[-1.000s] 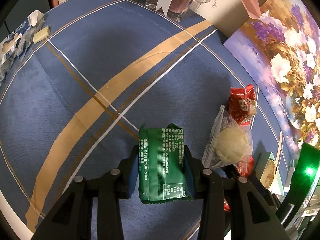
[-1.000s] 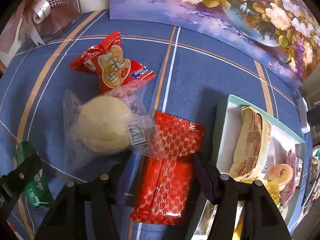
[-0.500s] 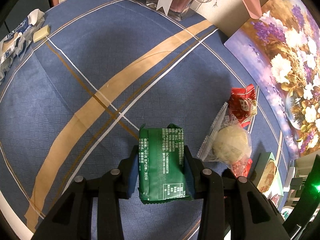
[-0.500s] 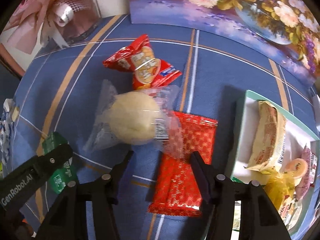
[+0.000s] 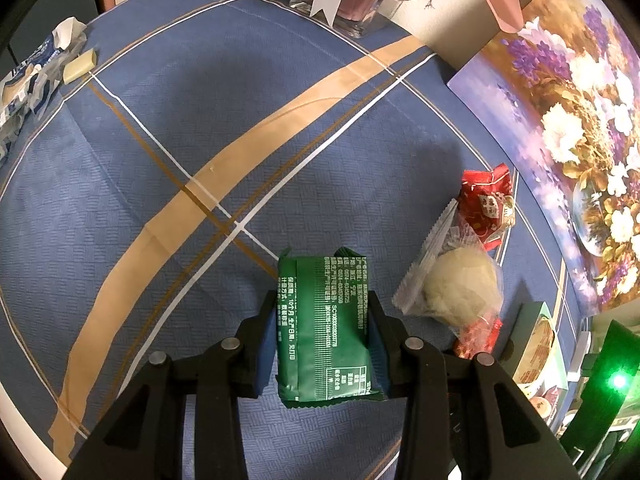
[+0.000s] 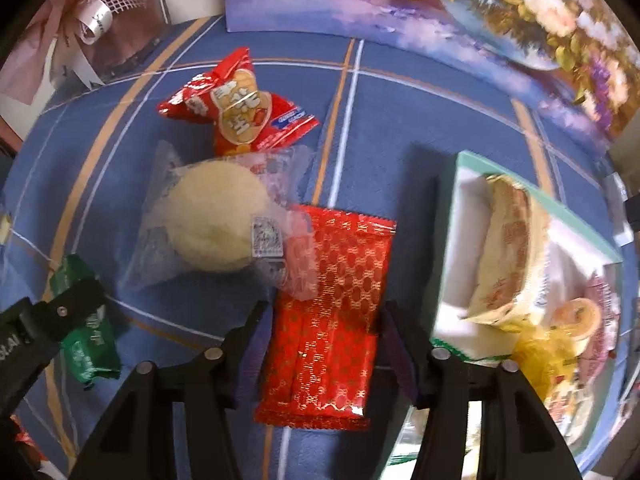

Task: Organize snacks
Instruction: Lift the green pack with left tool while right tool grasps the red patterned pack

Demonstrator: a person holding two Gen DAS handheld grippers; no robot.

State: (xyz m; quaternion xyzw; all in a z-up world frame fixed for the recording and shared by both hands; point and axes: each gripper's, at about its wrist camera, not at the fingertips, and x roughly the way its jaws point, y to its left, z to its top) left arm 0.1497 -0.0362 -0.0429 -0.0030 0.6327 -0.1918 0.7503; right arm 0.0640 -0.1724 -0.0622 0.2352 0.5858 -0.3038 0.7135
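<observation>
Left wrist: left gripper (image 5: 322, 320) clamps green pack (image 5: 326, 328).
Right gripper (image 6: 322, 322) jaws just narrowing, red pack (image 6: 332, 320) between.

tablecloth (image 5: 168, 168): woven cloth, matt. green packet (image 5: 326, 328): glossy foil. red packet (image 6: 332, 316): shiny patterned foil. bun wrapper (image 6: 208, 220): clear crinkled plastic.

Motion blur smearing the teal box (image 6: 448, 240) and the packets inside; print on them not legible. Lower end of the box running off the frame edge. Green packet (image 6: 86, 344) partly hiding behind the left gripper (image 6: 44, 320). Clear bun wrapper (image 6: 208, 220) overlapping one corner of the red patterned packet (image 6: 332, 320).
</observation>
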